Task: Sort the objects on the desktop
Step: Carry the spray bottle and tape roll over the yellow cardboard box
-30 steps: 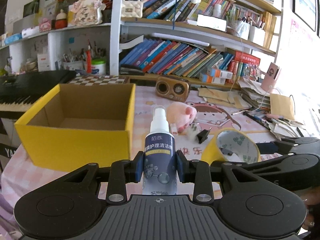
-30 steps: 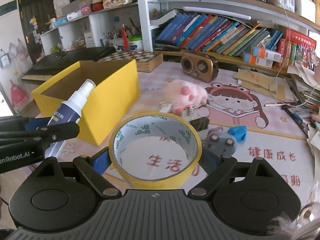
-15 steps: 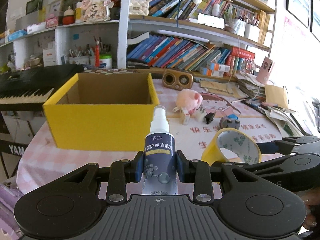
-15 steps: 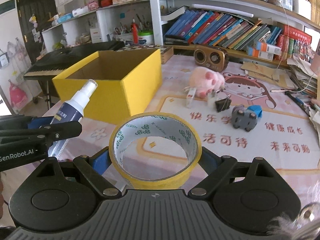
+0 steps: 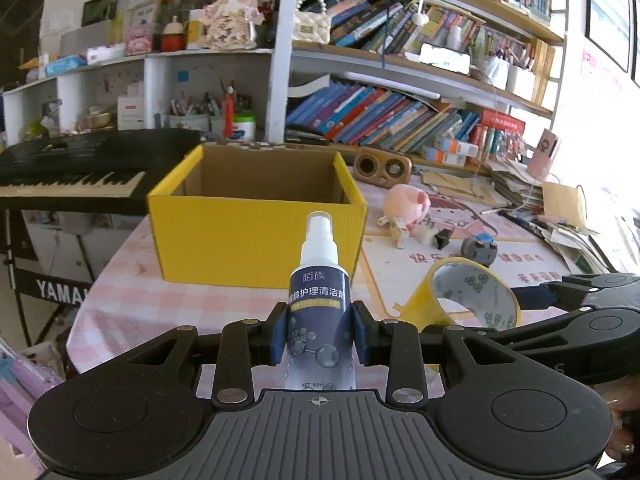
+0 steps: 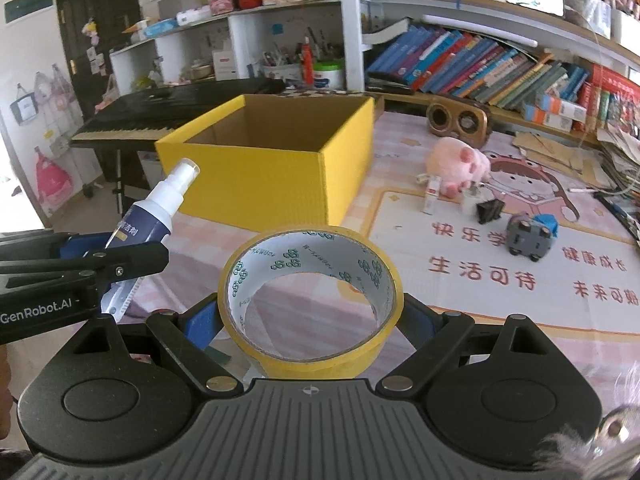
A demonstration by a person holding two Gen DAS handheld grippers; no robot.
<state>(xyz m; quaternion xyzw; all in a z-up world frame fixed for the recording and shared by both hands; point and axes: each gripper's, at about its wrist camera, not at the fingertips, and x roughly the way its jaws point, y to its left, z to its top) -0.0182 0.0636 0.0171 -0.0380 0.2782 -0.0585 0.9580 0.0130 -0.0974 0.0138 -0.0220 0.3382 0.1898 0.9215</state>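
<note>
Yellow box (image 5: 256, 240) at tabletop's left edge looks empty; left gripper (image 5: 320, 334) clamps spray bottle (image 5: 319, 280), right gripper (image 6: 310, 320) clamps tape roll (image 6: 310, 300); toys unsorted.

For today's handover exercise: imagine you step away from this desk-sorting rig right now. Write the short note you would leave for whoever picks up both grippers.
Left gripper: shut on the spray bottle, held upright.
Right gripper: shut on the yellow tape roll, gripped across its width.
Both are held short of the yellow box, which stands open on the table; from here I can't see anything in it.
Done: both items picked up.
Left: drop bottle and tape into the box, then probably collect what lies on the mat: pink plush, binder clip, grey toy car.
</note>
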